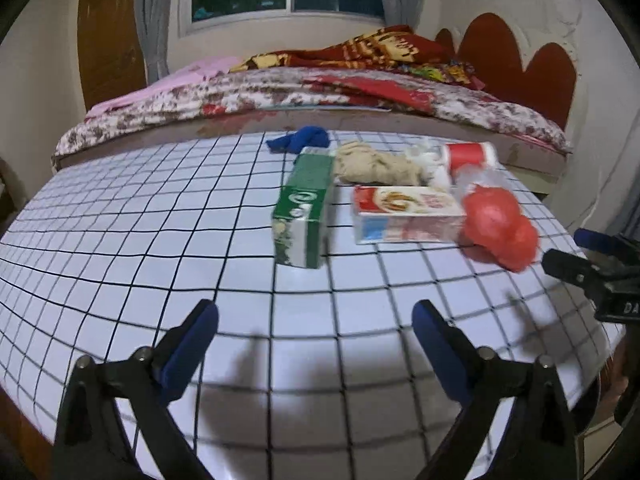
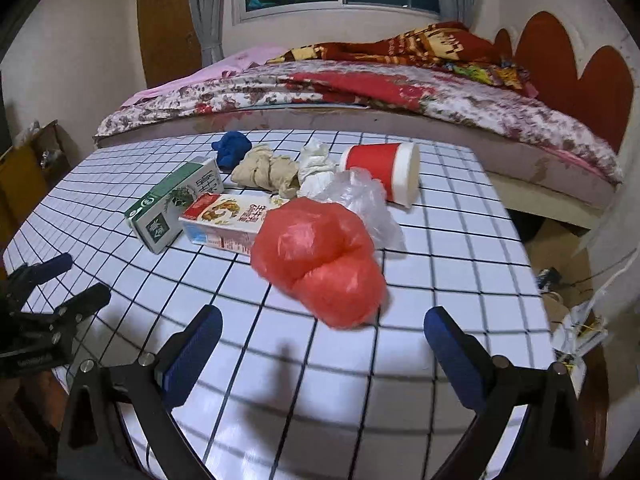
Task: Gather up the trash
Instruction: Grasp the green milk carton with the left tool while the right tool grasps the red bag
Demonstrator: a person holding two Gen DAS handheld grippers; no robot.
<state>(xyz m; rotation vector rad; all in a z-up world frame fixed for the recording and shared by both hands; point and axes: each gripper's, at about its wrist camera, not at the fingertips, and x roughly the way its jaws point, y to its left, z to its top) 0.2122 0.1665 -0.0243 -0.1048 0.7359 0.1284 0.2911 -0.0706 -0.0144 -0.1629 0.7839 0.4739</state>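
Both my left gripper (image 1: pixel 316 336) and right gripper (image 2: pixel 322 340) had their jaws spread wide and empty. Just ahead of my right jaws lay the crumpled red plastic bag (image 2: pixel 320 264), seemingly light, soft and slippery, best pinched at a bunched fold. It rested on the white grid-checked surface (image 2: pixel 460 272) among cartons, a bed (image 2: pixel 360 92) beyond.

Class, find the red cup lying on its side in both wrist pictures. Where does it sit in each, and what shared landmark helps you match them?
Left wrist view: red cup, upper right, at the table's far edge.
Right wrist view: red cup, upper centre, behind the red bag.
Shared landmark: the green carton.
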